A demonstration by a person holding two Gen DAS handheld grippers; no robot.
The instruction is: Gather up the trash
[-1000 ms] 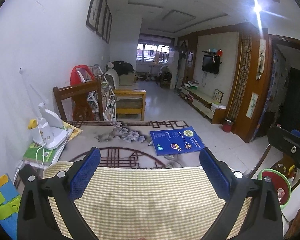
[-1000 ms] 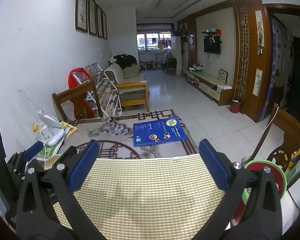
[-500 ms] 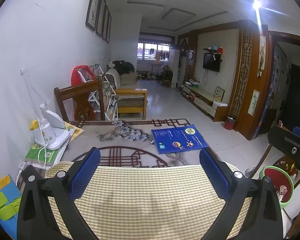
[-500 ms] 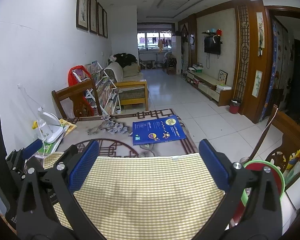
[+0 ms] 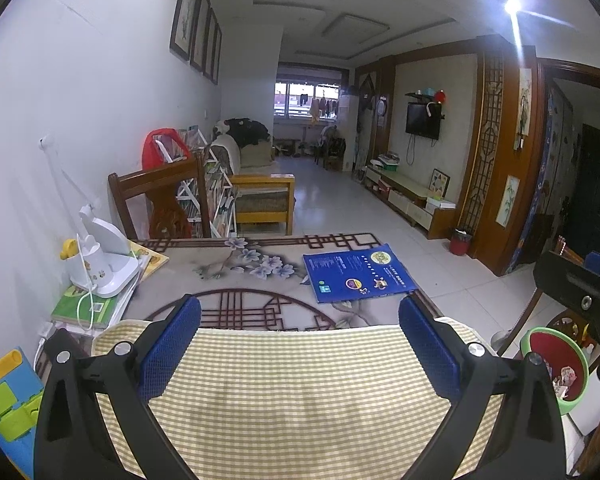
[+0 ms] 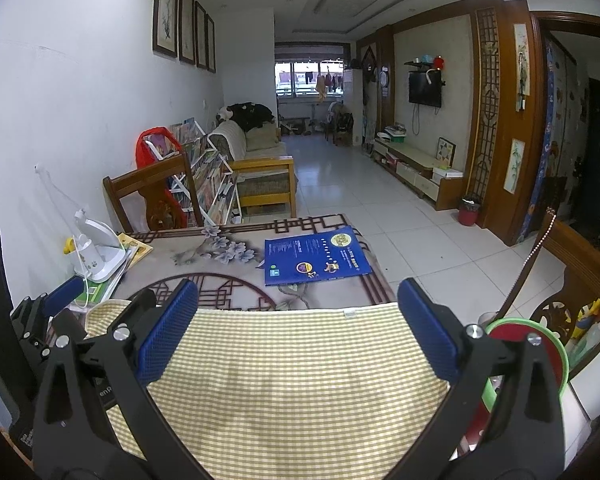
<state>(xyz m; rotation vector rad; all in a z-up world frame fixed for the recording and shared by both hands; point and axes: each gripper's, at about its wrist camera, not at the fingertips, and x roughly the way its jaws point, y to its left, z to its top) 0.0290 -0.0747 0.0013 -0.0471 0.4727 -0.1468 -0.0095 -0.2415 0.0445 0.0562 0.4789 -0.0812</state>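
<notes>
A green-rimmed red bin (image 5: 556, 368) stands off the table's right side with bits of crumpled trash inside; in the right wrist view it (image 6: 540, 340) sits partly behind the right finger. My left gripper (image 5: 298, 344) is open and empty above a yellow checked mat (image 5: 300, 392). My right gripper (image 6: 296, 328) is open and empty over the same mat (image 6: 300, 376). No loose trash shows on the table. Each gripper shows at the edge of the other's view.
A blue booklet (image 5: 356, 272) lies on the patterned table (image 5: 236, 264). A white lamp (image 5: 100, 260) stands on books at the left by the wall. A wooden chair (image 5: 156, 196) is behind the table, another chair (image 6: 572, 264) at the right.
Both grippers have lifted and tilted slightly, so the table and bin sit a little lower in view. Jaws stay open.
</notes>
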